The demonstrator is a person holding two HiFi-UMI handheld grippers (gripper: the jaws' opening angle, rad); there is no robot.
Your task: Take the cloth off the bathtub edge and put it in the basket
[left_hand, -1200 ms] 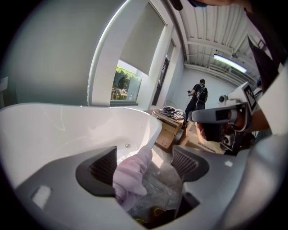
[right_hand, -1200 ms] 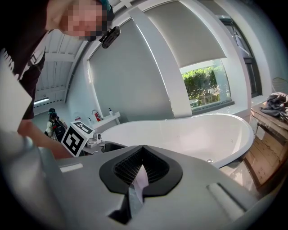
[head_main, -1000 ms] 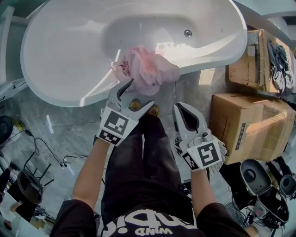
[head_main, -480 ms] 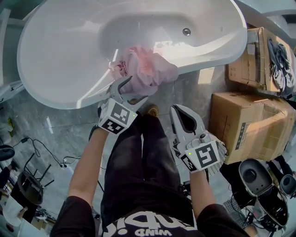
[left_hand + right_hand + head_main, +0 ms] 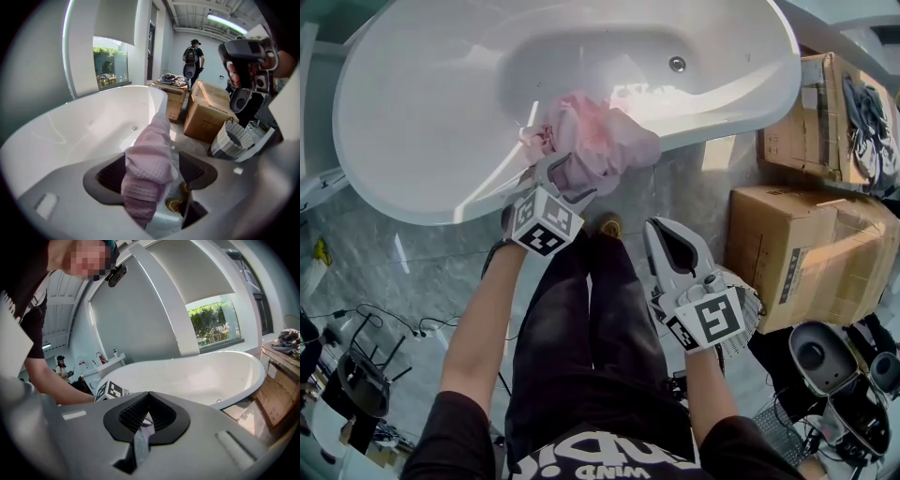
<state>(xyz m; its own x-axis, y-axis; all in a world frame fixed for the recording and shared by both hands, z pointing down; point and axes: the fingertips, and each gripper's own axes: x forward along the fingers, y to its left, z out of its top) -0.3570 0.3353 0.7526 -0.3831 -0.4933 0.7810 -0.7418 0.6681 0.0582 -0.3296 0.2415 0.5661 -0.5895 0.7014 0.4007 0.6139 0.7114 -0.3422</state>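
Cardboard boxes [image 5: 802, 251] crowd the basket [image 5: 746, 325] behind right gripper [image 5: 662, 231].

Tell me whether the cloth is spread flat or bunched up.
Bunched up: the pink cloth lies crumpled in folds over the bathtub rim, not flat.

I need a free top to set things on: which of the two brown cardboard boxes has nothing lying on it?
The larger brown cardboard box, nearer the person: its top is bare. The other box, beside the white bathtub, carries dark grey items.
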